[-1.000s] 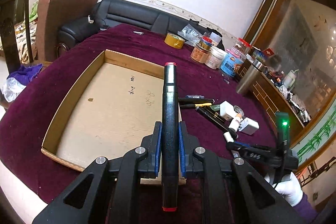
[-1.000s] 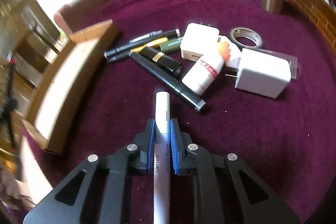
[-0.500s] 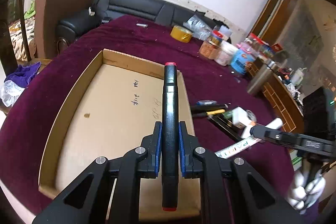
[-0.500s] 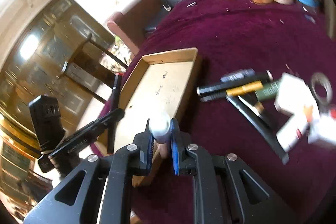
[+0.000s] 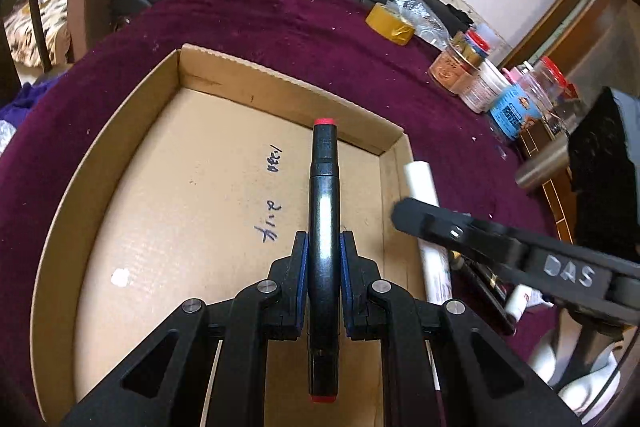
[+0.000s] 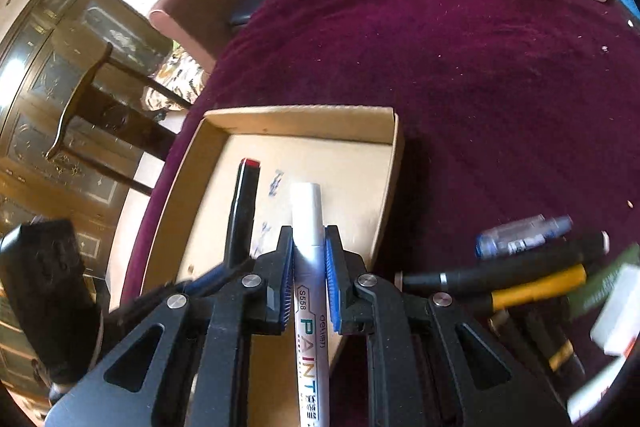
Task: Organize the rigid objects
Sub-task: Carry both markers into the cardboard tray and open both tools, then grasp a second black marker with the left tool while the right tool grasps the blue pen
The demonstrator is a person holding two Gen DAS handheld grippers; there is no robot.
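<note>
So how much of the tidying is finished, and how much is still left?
Nothing looks put away yet: the cardboard box is bare inside. Right now the left gripper is shut on a black marker and the right gripper is shut on a white paint pen, both over the box. Left to do: drop those in, then fetch the pens lying on the purple cloth.

A cardboard tray sat on the tabletop. Two markers hung side by side over it. Pens lay right of the tray; tape and jars stood behind.
</note>
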